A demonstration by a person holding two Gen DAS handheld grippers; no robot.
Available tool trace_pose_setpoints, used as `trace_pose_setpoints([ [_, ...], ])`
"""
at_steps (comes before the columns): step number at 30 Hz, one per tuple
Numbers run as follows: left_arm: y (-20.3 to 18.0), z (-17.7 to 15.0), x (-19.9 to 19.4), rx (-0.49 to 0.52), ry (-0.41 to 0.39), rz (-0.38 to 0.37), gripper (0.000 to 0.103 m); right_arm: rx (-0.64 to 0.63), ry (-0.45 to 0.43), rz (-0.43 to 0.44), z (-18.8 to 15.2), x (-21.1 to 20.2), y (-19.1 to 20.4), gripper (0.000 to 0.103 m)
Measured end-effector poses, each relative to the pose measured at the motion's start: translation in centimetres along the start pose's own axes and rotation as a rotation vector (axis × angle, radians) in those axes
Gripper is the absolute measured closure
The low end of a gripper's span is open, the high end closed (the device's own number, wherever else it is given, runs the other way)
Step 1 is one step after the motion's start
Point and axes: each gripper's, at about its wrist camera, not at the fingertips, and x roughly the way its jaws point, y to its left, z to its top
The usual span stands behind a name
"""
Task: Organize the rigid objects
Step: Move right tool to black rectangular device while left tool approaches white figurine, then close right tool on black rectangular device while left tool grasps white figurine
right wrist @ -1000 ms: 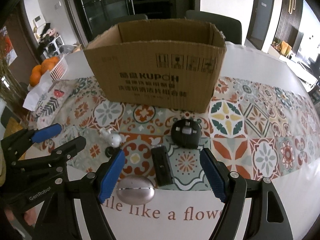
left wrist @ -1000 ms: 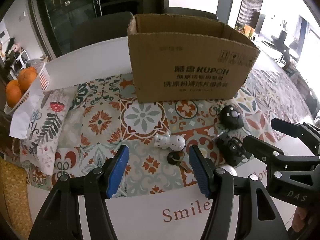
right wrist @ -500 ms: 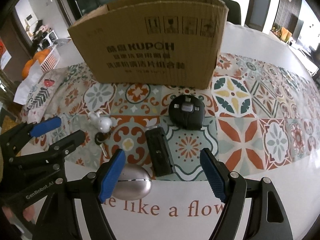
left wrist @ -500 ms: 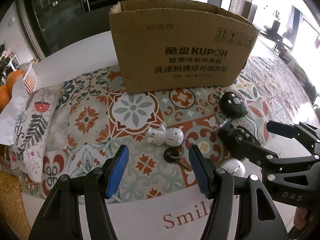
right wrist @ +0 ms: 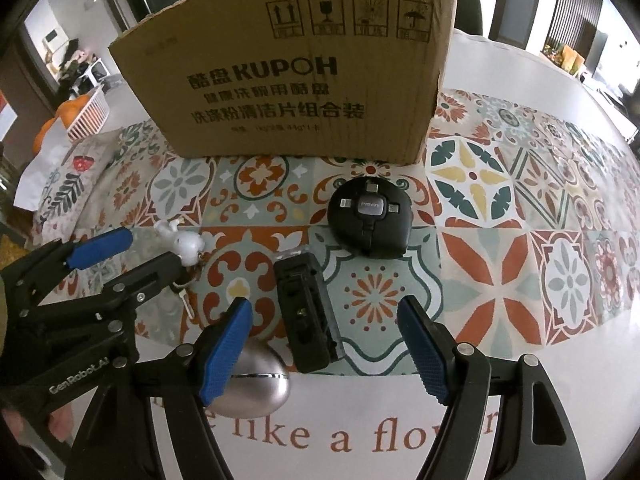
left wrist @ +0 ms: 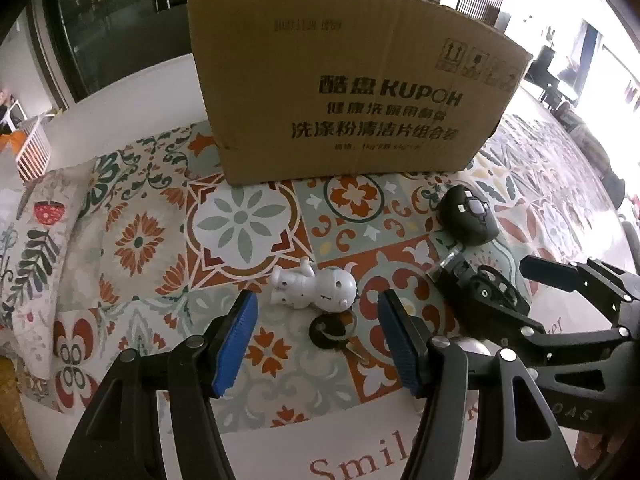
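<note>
Both tongs [left wrist: 316, 338] [right wrist: 324, 344] gape near the cardboard box [right wrist: 296, 76].

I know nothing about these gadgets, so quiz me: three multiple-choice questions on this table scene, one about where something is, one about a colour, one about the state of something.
1. Where does the white toy figure lie?
A. inside the cardboard box
B. on the patterned cloth, in front of the box
C. in the fruit basket

2. What colour are the pads on the gripper fingers?
A. blue
B. red
C. yellow

3. How is the right gripper?
A. shut on the silver egg
B. shut on the black block
C. open, holding nothing

Answers: 1 B, it rests on the cloth before the cardboard box. 2 A, all visible pads are blue. 3 C, its fingers stand apart either side of the black block.
</note>
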Motion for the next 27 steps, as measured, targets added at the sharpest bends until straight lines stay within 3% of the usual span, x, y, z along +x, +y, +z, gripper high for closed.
trace_pose_setpoints([
  [19,0.5,0.5,2.7,-0.05,0.042,-0.035,0.042,-0.003,0.013,0.007,0.4,1.6,0.5,0.042],
  [27,0.2,0.3,3.5,-0.057,0.046,-0.029,0.048,-0.008,0.024,0.007,0.3,2.4,0.6,0.049],
])
